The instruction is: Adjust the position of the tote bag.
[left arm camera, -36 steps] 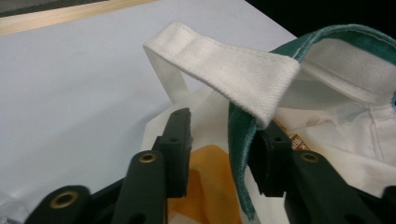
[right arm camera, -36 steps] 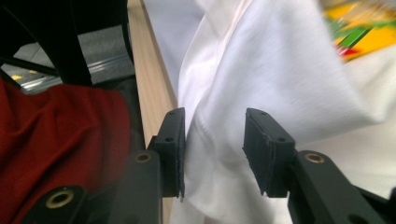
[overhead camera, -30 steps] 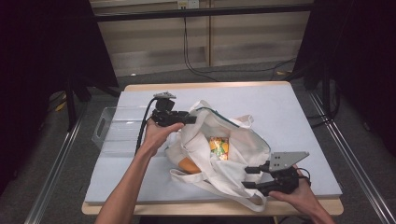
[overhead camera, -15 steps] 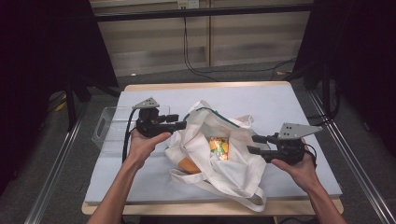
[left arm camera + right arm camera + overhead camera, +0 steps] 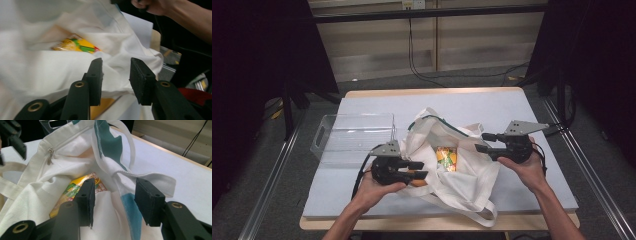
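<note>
Mid-step: I'm working the tote [image 5: 447,155] open at worktop [image 5: 542,190] centre, snack pack [image 5: 446,158] inside. Left hand-held gripper [image 5: 418,170] has just been closing, jaws apart, no cloth pinched; right hand-held gripper [image 5: 482,142] reopening, part-open over rim + strap [image 5: 150,178]. Next: pinch opposite edges, spread.

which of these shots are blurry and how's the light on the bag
Left gripper view: motion-smeared, the white tote bag and yellow packet soft, the jaws sharp. Right gripper view: crisp, with zipper and fabric weave readable. High view: sharp but dim; dark surroundings, the table evenly lit, the bag brightest, no glare.
</note>
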`<state>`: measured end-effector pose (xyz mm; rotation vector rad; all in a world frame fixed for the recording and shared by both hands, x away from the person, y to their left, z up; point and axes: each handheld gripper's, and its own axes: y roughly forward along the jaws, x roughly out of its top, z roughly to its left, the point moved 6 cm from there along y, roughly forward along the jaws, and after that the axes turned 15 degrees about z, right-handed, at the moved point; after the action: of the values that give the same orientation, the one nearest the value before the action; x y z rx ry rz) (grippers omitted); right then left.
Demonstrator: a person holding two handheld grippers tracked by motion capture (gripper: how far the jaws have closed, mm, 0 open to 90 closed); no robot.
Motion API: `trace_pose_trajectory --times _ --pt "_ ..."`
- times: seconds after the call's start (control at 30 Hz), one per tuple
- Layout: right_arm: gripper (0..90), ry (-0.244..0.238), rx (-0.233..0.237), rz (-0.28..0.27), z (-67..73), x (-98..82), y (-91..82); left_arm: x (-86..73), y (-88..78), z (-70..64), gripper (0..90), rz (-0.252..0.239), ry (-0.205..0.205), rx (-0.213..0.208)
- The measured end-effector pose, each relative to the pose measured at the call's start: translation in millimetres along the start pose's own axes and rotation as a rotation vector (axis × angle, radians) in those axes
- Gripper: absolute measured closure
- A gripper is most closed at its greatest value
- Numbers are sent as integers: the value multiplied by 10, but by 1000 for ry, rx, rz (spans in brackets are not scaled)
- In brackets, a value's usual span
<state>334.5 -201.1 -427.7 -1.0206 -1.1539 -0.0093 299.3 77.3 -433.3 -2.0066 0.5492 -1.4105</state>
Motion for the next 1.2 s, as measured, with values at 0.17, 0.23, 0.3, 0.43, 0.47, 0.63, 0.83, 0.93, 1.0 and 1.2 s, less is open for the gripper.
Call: trace_pose_trajectory --times 0.17,0.23,0.3,0.43,0.47,0.63,0.83,0.93,1.0,1.2 --pt "626 -9 -24 45 -57 45 116 -9 229 -251 560 75 80 -59" --pt "653 -9 -22 46 -77 62 132 -26 305 -302 547 101 99 -66" --pt "714 2 -18 43 -120 100 152 -50 362 -303 538 125 111 -74" --pt "791 31 -20 31 -268 195 170 -108 489 -316 474 154 152 -76" --pt "794 47 -22 28 -310 210 178 -115 507 -319 458 161 161 -77" --pt "800 86 -40 35 -474 240 236 -145 562 -302 440 179 169 -69" --pt "802 146 -53 63 -686 173 429 -244 632 -309 430 210 184 -66" --pt "802 183 -77 81 -793 88 523 -274 645 -289 414 183 182 -96" --pt "802 195 -81 93 -836 39 565 -289 663 -278 415 177 180 -91" --pt "802 224 -82 109 -895 -43 688 -326 725 -235 473 218 218 -35"
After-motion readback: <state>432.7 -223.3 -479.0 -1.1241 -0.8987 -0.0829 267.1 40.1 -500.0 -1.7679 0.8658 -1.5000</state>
